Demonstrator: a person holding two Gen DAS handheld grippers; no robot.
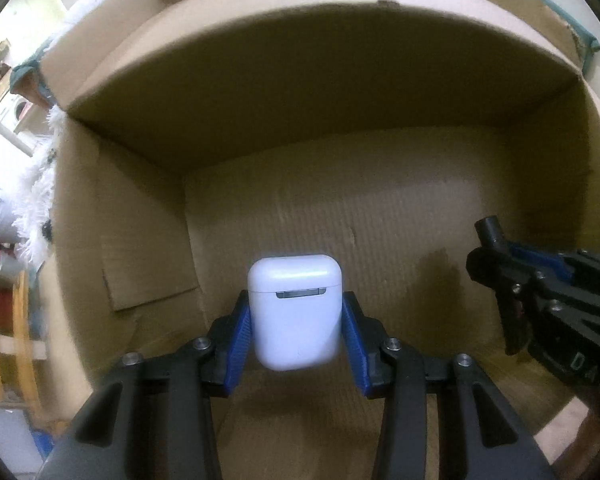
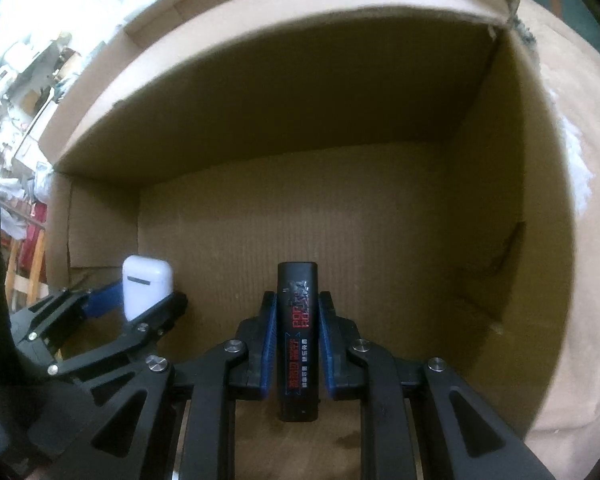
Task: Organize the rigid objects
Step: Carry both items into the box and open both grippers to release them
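My left gripper [image 1: 296,300] is shut on a white earbud case [image 1: 295,312], held upright inside an open cardboard box [image 1: 300,80]. The case also shows in the right wrist view [image 2: 146,290], with the left gripper [image 2: 140,300] at lower left. My right gripper [image 2: 297,300] is shut on a slim black stick-shaped device [image 2: 297,340] with red and white print, held inside the same box. In the left wrist view the right gripper [image 1: 500,276] enters from the right, and the black device's end [image 1: 490,232] shows there.
The box floor [image 2: 380,240] is bare corrugated cardboard, with walls close on all sides. A loose flap [image 1: 148,248] lies against the left wall. Cluttered shelves [image 2: 16,80] and white fluffy fabric [image 1: 36,184] lie outside the box on the left.
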